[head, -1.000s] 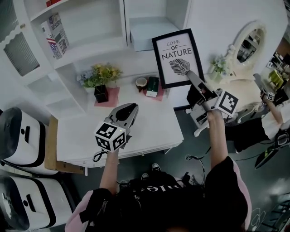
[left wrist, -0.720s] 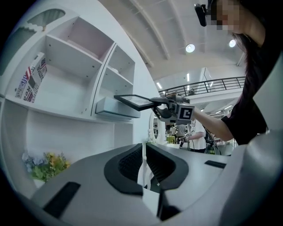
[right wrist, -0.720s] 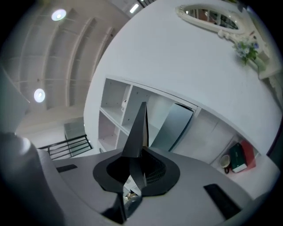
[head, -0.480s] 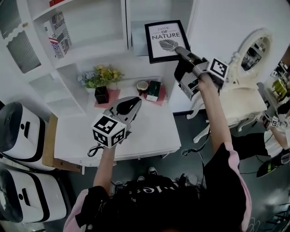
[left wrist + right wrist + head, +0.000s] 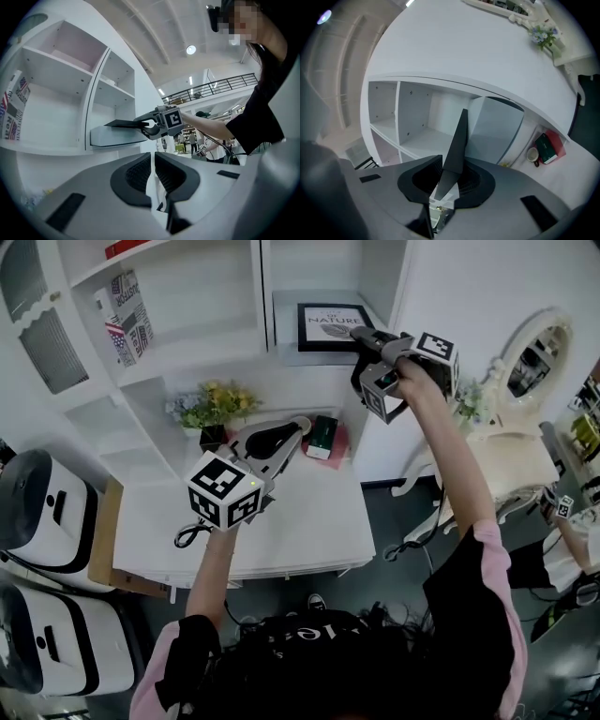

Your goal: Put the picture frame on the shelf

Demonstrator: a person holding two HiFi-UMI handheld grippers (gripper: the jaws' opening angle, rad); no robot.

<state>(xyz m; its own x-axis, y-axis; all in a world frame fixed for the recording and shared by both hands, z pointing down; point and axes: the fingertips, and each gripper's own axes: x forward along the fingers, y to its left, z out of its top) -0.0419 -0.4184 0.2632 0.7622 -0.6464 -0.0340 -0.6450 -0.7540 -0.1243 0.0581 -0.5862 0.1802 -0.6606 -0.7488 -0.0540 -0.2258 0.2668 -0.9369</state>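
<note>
The black picture frame (image 5: 328, 324) with a leaf print and the word "NATURE" is up in the open compartment of the white shelf (image 5: 309, 301), tilted back. My right gripper (image 5: 363, 335) is shut on its lower right corner. In the right gripper view the frame (image 5: 458, 138) runs edge-on between the jaws, pointing into the shelf (image 5: 417, 136). My left gripper (image 5: 298, 424) hovers above the white table (image 5: 291, 531), shut with nothing in it. The left gripper view shows the frame (image 5: 123, 123) edge-on at the shelf, with the right gripper (image 5: 149, 126) on it.
On the table's back edge stand a potted yellow flower (image 5: 211, 407) on a pink mat and a green box (image 5: 323, 435). A flag-print box (image 5: 127, 313) sits in the left shelf. A mirror dresser (image 5: 525, 371) is to the right and white machines (image 5: 37, 512) to the left.
My right gripper has carried the frame up and left, from above the table's back edge into the shelf compartment, tipping it flatter. The left gripper rose slightly toward the flowers.
</note>
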